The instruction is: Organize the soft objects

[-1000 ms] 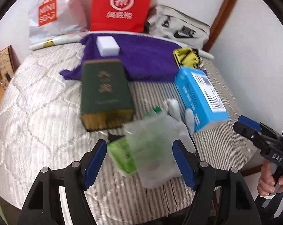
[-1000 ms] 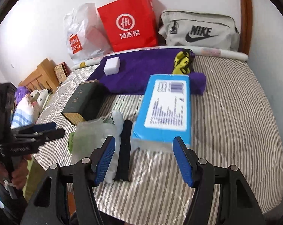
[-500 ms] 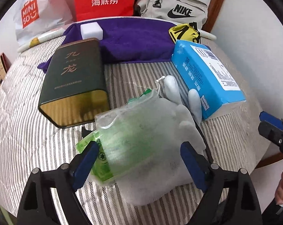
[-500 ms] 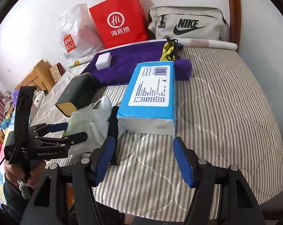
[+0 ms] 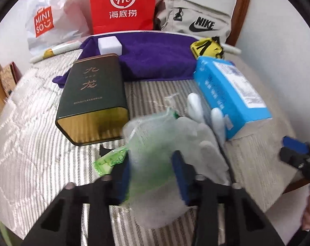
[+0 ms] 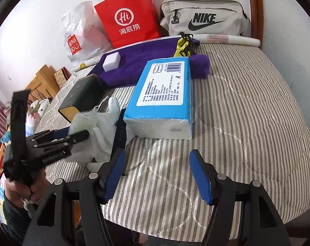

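A see-through mesh pouch (image 5: 153, 143) with a green packet (image 5: 109, 160) inside lies at the near edge of the striped mattress (image 6: 247, 123). My left gripper (image 5: 152, 164) is closing, and its blue pads press the pouch from both sides. The pouch rests on a white glove (image 5: 208, 145). In the right wrist view the left gripper (image 6: 79, 135) sits at the pouch (image 6: 83, 123). My right gripper (image 6: 157, 164) hangs open over bare mattress, just short of the blue tissue pack (image 6: 163, 94). Nothing is between its fingers.
A dark green tin (image 5: 93, 100) lies left of the pouch. Behind it, a purple towel (image 5: 155, 61) carries a white sponge block (image 5: 109, 45) and a yellow-black strap (image 5: 208, 47). A red paper bag (image 5: 122, 4), a plastic bag (image 5: 44, 22) and a grey bag (image 5: 196, 20) line the wall.
The left gripper has sunk onto the pouch; its jaws first widened, then closed in on the mesh. The right gripper drifted slightly lower and stayed open.
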Tool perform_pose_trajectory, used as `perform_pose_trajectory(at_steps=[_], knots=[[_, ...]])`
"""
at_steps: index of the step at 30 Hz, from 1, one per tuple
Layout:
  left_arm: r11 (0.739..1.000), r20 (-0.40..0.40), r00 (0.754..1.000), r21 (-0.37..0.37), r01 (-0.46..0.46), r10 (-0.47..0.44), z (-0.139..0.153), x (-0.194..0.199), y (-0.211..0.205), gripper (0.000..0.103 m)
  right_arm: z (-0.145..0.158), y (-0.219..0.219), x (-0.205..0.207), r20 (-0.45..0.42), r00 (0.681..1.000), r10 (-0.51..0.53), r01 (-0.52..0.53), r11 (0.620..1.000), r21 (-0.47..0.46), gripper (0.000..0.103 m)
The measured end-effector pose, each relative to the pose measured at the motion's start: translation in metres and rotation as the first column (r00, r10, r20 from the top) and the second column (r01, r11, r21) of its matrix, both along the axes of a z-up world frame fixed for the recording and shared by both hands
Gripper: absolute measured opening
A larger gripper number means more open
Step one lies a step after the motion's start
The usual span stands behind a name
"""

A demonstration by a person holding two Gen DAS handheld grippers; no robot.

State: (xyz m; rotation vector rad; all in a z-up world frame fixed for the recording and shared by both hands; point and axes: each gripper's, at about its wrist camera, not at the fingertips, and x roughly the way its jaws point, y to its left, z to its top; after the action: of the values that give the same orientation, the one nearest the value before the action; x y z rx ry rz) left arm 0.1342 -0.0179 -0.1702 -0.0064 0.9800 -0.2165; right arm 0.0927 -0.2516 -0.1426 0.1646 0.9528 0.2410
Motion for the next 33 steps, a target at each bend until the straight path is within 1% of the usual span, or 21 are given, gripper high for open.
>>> perform_pose_trajectory(at_steps=[1, 2, 3, 6, 8, 11, 13, 16, 17, 20, 22, 24, 26, 29, 31, 33], knots=[[1.0, -0.004, 1.0, -0.021, 0.006, -0.006, 0.001, -0.001, 0.001, 0.024, -0.001, 0.001, -0.001, -0.001, 1.0, 0.002, -0.002, 1.0, -0.001, 0.064], [0.999, -0.006, 1.0, -0.04, 0.013, -0.013, 0.003, -0.002, 0.002, 0.016, -0.001, 0.003, -0.002, -0.001, 1.0, 0.006, -0.006, 1.0, 0.0, 0.064], [0.998, -0.008, 1.0, -0.061, 0.023, -0.024, 0.004, -0.003, 0.003, 0.012, -0.001, 0.004, -0.003, 0.0, 1.0, 0.011, -0.011, 1.0, 0.003, 0.064], [0.996, 0.003, 0.999, -0.086, 0.038, -0.038, 0.01, -0.011, 0.005, 0.01, -0.003, 0.006, -0.003, -0.001, 1.0, 0.022, -0.022, 1.0, 0.014, 0.064], [0.996, 0.014, 0.999, -0.081, 0.036, -0.035, 0.014, -0.015, 0.009, 0.009, -0.005, 0.009, -0.003, -0.005, 1.0, 0.028, -0.028, 0.999, 0.018, 0.064], [0.996, 0.026, 1.0, -0.084, 0.005, -0.003, 0.022, -0.021, 0.024, 0.009, -0.011, 0.013, -0.003, -0.01, 0.999, 0.037, -0.037, 0.999, 0.021, 0.064], [0.997, 0.027, 0.999, -0.074, -0.028, 0.03, 0.026, -0.022, 0.037, 0.009, -0.015, 0.017, -0.002, -0.018, 0.999, 0.043, -0.043, 0.999, 0.021, 0.064], [0.996, 0.022, 0.996, -0.012, -0.083, 0.083, 0.024, -0.023, 0.055, 0.009, -0.02, 0.023, -0.002, -0.011, 0.998, 0.056, -0.056, 0.998, 0.018, 0.064], [0.995, 0.019, 0.995, -0.003, -0.097, 0.097, 0.023, -0.023, 0.061, 0.009, -0.021, 0.026, -0.002, -0.005, 0.998, 0.064, -0.064, 0.998, 0.017, 0.064], [0.99, -0.014, 0.99, -0.012, -0.142, 0.141, 0.015, -0.021, 0.08, 0.009, -0.023, 0.032, -0.001, 0.007, 0.996, 0.084, -0.084, 0.996, 0.032, 0.063], [0.988, -0.028, 0.988, -0.013, -0.152, 0.152, 0.01, -0.02, 0.09, 0.009, -0.025, 0.034, 0.003, -0.001, 0.996, 0.087, -0.087, 0.995, 0.053, 0.06], [0.986, -0.034, 0.986, -0.01, -0.165, 0.164, 0.005, -0.019, 0.096, 0.009, -0.028, 0.038, 0.008, -0.012, 0.995, 0.097, -0.096, 0.992, 0.077, 0.054], [0.986, -0.045, 0.985, -0.023, -0.167, 0.166, -0.001, -0.018, 0.099, 0.009, -0.031, 0.043, 0.011, -0.018, 0.994, 0.111, -0.109, 0.99, 0.088, 0.052], [0.986, -0.053, 0.985, -0.036, -0.163, 0.161, -0.008, -0.016, 0.101, 0.009, -0.034, 0.054, 0.016, -0.018, 0.991, 0.131, -0.13, 0.989, 0.075, 0.051], [0.986, -0.063, 0.986, -0.045, -0.159, 0.156, -0.013, -0.015, 0.102, 0.009, -0.037, 0.061, 0.021, -0.027, 0.99, 0.142, -0.14, 0.988, 0.067, 0.046], [0.986, -0.074, 0.986, -0.054, -0.155, 0.15, -0.017, -0.014, 0.102, 0.009, -0.041, 0.067, 0.025, -0.042, 0.987, 0.154, -0.151, 0.987, 0.061, 0.036]])
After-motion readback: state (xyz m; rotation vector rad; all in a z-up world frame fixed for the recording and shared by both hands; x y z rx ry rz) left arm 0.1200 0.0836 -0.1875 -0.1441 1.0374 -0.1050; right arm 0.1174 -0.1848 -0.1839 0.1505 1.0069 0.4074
